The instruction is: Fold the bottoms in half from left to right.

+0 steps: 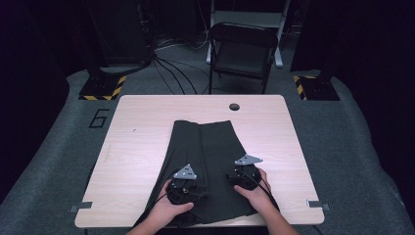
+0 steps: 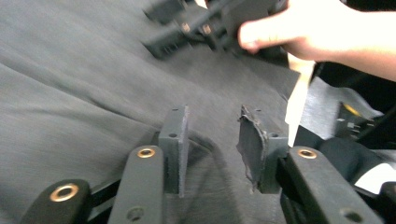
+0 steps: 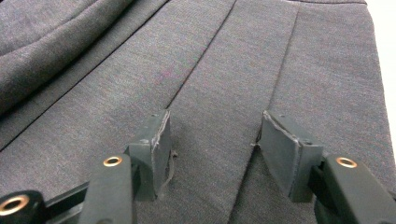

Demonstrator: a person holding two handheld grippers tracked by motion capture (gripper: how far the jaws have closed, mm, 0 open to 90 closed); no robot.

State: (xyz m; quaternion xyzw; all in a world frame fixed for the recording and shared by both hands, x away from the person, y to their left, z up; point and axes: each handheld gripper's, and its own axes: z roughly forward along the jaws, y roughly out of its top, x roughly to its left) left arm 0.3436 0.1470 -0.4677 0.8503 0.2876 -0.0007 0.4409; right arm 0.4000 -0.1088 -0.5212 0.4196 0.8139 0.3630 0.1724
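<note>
Dark grey pleated fabric garment (image 1: pixel 205 166) lies flat on light wooden table (image 1: pixel 137 147), running from centre to near edge, hem hanging over that edge. Left gripper (image 2: pixel 212 140) fingers (image 2: pixel 175 144) part-open, resting on cloth, small ridge of fabric between them, not pinched. Right gripper (image 3: pixel 212 140) fingers (image 3: pixel 156 149) wide apart, tips on flat pleat, gripping nothing. Both grippers near table's near edge, left gripper (image 1: pixel 185 188) beside garment's left side, right gripper (image 1: pixel 243 176) toward its right side. Black folding chair (image 1: pixel 242 49) beyond far edge.
</note>
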